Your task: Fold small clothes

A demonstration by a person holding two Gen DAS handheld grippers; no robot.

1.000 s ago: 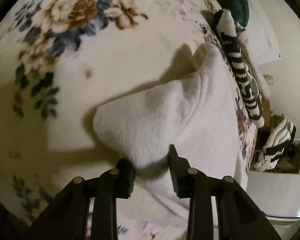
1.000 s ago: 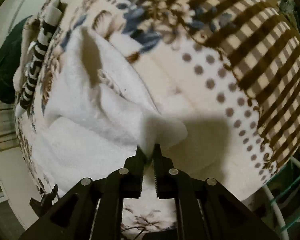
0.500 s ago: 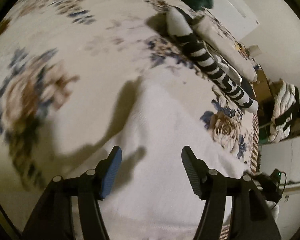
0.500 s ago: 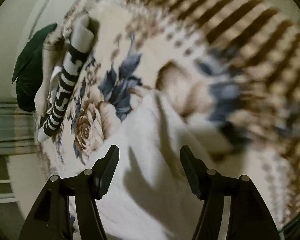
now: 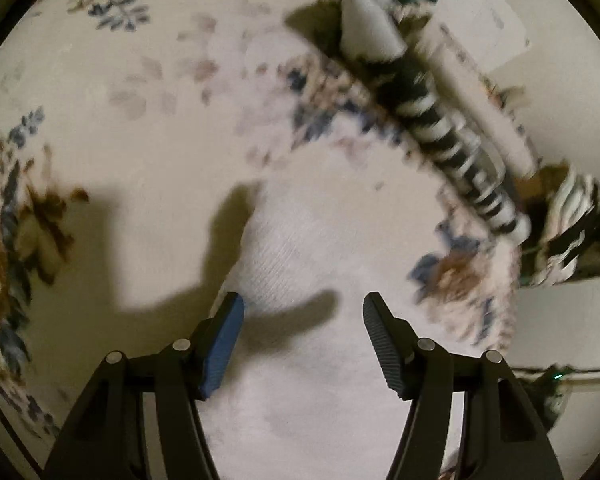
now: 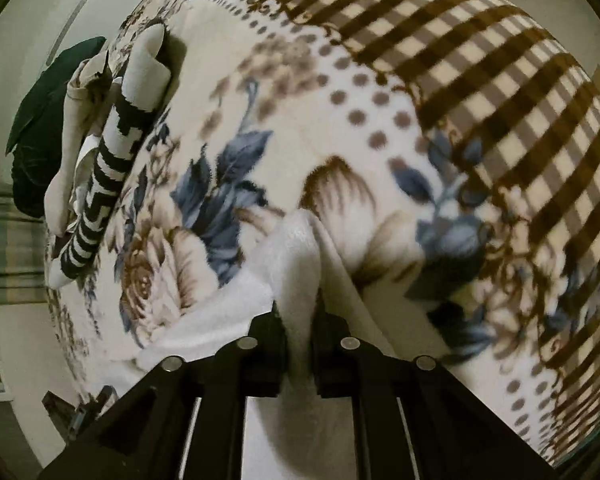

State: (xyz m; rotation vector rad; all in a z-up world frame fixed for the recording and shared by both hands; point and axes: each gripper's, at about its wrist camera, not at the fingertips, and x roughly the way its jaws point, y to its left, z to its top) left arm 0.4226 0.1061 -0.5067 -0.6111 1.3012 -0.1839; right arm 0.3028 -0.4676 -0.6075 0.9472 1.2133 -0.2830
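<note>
A white fleece garment lies on the floral blanket. My left gripper hangs just above it, open, with only the cloth's flat surface and the fingers' shadow under the gap. In the right wrist view the same white garment rises in a raised fold that runs into my right gripper. Its pads pinch that fold, though the jaws are easing open a little. The left wrist view is blurred by motion.
A black-and-white striped sock lies along the blanket's edge beside pale rolled clothes and a dark green cloth. Beyond the edge sit a striped bundle and a white bin. The blanket turns checked further right.
My left gripper let go of the garment's edge, opened wide and slid over the cloth towards the striped sock. My right gripper released a corner, opened, then closed on a raised fold.
</note>
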